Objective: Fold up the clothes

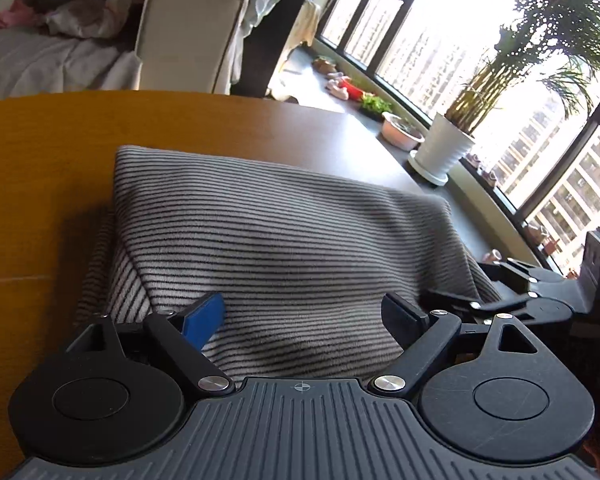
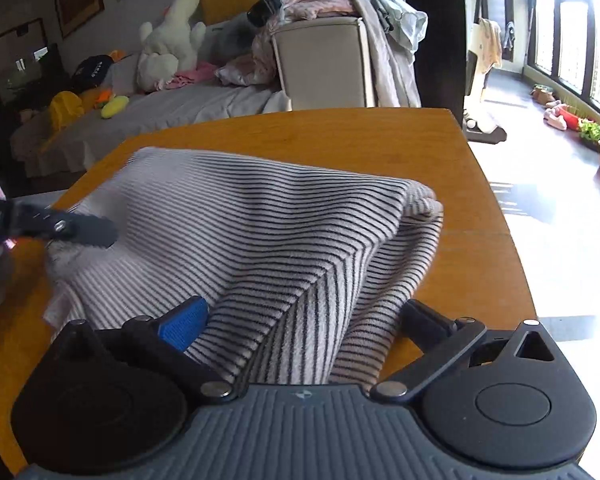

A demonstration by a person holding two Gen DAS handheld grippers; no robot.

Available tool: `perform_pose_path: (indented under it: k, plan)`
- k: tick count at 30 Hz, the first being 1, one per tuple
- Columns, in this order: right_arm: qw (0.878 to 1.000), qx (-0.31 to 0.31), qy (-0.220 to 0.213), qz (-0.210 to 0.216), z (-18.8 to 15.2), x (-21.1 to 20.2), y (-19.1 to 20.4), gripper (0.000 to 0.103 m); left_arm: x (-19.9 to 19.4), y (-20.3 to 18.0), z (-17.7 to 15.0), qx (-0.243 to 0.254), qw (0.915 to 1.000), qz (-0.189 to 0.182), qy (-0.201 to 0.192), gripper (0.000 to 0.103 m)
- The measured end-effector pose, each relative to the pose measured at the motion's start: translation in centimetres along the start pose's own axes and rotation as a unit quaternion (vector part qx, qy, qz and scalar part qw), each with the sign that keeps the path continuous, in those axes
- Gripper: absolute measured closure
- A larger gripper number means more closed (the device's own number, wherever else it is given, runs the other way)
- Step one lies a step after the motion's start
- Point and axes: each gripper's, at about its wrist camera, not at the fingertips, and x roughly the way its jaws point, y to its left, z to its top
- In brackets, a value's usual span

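Shirt [image 1: 284, 240] lies between the spread fingers of both the left gripper [image 1: 304, 312] and right gripper [image 2: 304, 320], neither pinching; judged best to close on matching edges together before lifting.

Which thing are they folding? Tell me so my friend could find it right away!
Look at the big orange-brown wooden table. Lying on it, right in front of both tongs, is a soft striped garment, partly folded. Thin dark stripes on pale grey set it apart from the plain clothes piled behind the table.
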Motion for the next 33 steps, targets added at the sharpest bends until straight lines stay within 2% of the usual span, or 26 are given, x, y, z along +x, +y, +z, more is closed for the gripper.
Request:
perform_pose_path:
  k: [2, 5, 9, 13, 16, 19, 23, 33]
  plan:
    - [1.0, -0.026, -0.005, 0.013, -0.5, -1.1, 1.1, 0.0, 0.8, 0.5, 1.0, -0.004, 0.9999, 0.008, -0.01, 0.011]
    - [0.998, -0.059, -0.039, 0.001, 0.0, -3.6, 1.8, 0.0, 1.5, 1.1, 2.1, -0.019, 0.9995, 0.017, -0.021, 0.011]
    - [0.995, -0.033, -0.085, -0.027, 2.5, -5.7, -0.4, 0.0, 0.3, 1.3, 2.0, -0.036, 0.999, 0.016, -0.022, 0.008]
    - [0.992, -0.045, -0.08, -0.088, 4.3, -2.9, -2.2, 0.0, -1.4, 0.0, 0.7, -0.032, 0.9992, 0.013, -0.019, 0.008]
    - [0.988, -0.075, -0.038, -0.13, 4.1, 1.5, -2.5, 0.0, -2.1, -1.5, -0.2, -0.023, 0.9996, 0.007, -0.017, 0.009]
    - [0.986, -0.074, -0.037, -0.143, 3.3, 3.3, -2.4, 0.0, -1.7, -2.6, -0.9, 0.001, 0.9999, 0.013, -0.009, 0.01]
    - [0.987, -0.058, -0.034, -0.147, 2.4, 2.7, -2.2, 0.0, -0.4, -2.9, -1.4, 0.023, 0.9995, 0.02, 0.003, 0.011]
    - [0.995, 0.005, -0.025, -0.098, -1.0, 0.1, -0.1, 0.0, 0.8, -2.7, -0.7, 0.051, 0.9982, 0.029, -0.01, 0.008]
